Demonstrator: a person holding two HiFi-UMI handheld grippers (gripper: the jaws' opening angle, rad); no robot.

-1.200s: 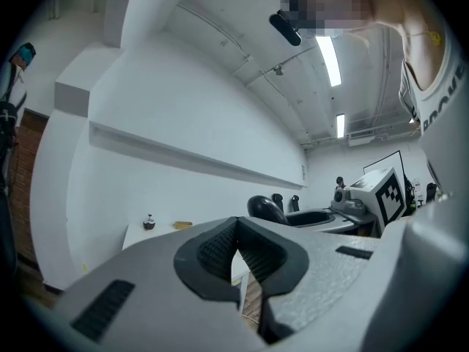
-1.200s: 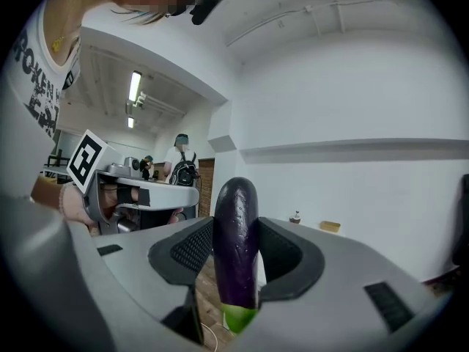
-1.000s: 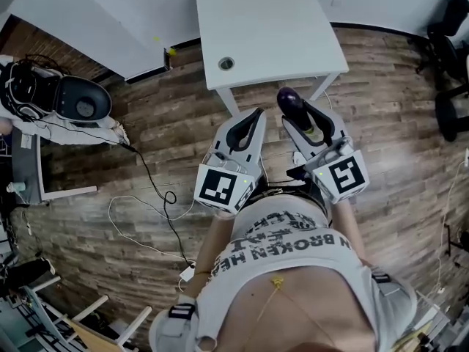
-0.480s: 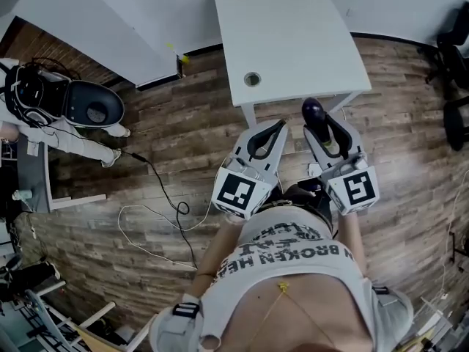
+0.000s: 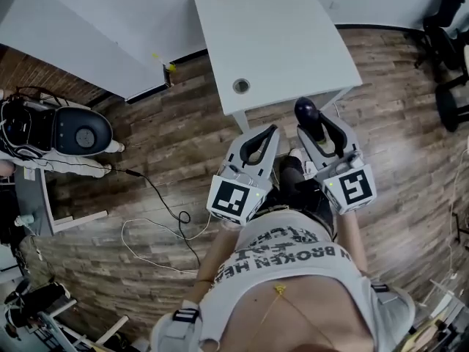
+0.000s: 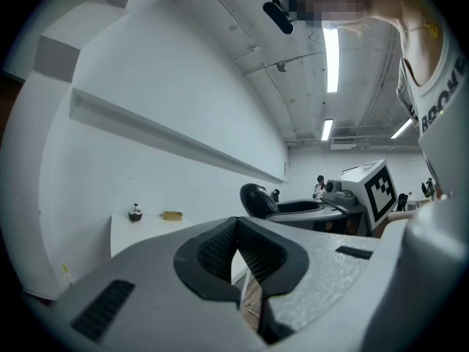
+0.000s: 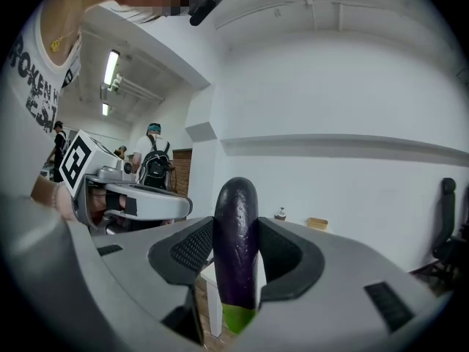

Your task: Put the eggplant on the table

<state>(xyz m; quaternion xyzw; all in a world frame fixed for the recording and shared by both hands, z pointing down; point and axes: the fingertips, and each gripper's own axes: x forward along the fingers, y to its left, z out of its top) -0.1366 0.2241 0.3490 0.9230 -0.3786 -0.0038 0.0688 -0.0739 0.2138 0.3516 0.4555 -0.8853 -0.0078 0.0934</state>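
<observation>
Just short of the white table's [image 5: 278, 35] near edge, the right gripper [image 5: 317, 127] clamps the eggplant [image 5: 305, 111] upright, so carry it forward over bare tabletop, lower until it rests, then release gently, keeping the left gripper [image 5: 270, 130], closed on nothing, aside.

one eggplant [image 5: 305, 109], two claws [image 5: 273, 129] [image 5: 318, 120]
</observation>
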